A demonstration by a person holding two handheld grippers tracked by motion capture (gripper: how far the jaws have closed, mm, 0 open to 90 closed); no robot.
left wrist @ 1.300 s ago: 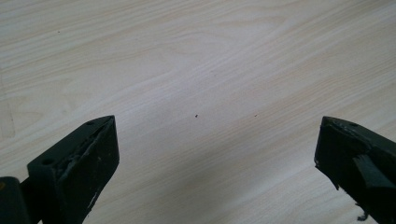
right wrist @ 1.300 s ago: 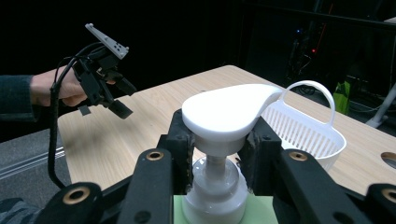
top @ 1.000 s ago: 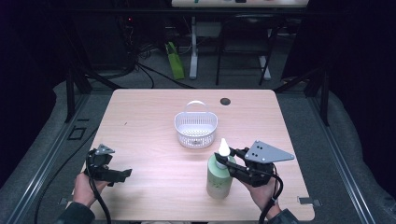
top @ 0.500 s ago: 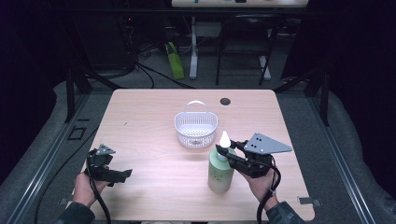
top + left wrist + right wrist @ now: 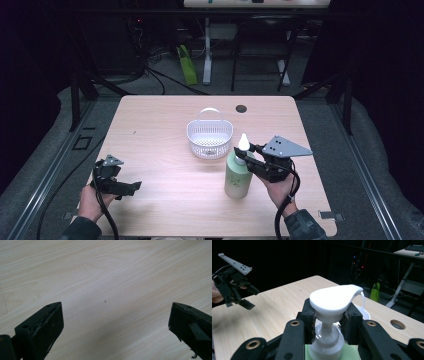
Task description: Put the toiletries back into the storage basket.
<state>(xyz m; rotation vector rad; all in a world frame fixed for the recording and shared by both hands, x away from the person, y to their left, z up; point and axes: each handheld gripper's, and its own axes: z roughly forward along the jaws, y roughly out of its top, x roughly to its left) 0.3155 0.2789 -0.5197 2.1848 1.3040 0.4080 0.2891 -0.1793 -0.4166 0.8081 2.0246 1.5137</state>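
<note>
Bottle (image 5: 325, 340) neck hidden by pinching right claw (image 5: 328, 322); left claw (image 5: 112, 327) spread, cut off.

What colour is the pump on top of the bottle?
White; the pump shows best in the right gripper view.

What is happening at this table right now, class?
A person works with a hand-held gripper in each hand. The right hand-held gripper is shut on the neck of a green pump bottle, which stands just in front of a white basket. The left hand-held gripper hangs open over bare wooden table, holding nothing.
</note>
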